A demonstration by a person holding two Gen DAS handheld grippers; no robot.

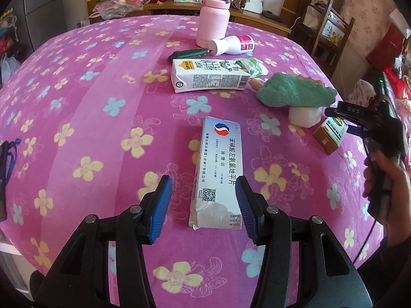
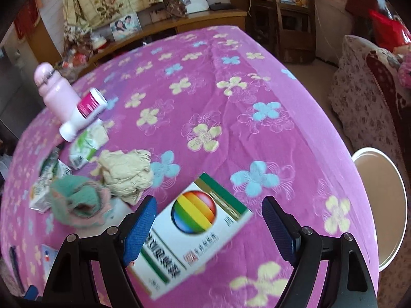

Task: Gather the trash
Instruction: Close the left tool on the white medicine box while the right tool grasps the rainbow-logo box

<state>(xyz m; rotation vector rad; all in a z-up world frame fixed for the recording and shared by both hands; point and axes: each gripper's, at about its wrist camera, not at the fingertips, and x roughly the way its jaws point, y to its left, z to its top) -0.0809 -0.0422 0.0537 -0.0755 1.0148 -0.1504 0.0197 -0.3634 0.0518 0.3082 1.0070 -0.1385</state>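
Observation:
A white medicine box (image 1: 218, 172) lies on the pink flowered tablecloth (image 1: 90, 89), its near end between the fingers of my open left gripper (image 1: 203, 195). My open right gripper (image 2: 209, 213) straddles a white box with a rainbow ball (image 2: 195, 233), seen from the left wrist as a brown-sided box (image 1: 331, 133). Farther back lie a milk carton (image 1: 210, 75), a crumpled green wrapper (image 1: 253, 65), a tipped white bottle (image 1: 231, 45) and a crumpled beige paper (image 2: 125, 172).
A pink flask (image 1: 213, 18) stands at the back. A green cloth (image 1: 295, 91) lies over a white object (image 1: 304, 115). A dark case (image 1: 188, 54) lies by the bottle. A round white bin (image 2: 380, 215) stands on the floor right of the table.

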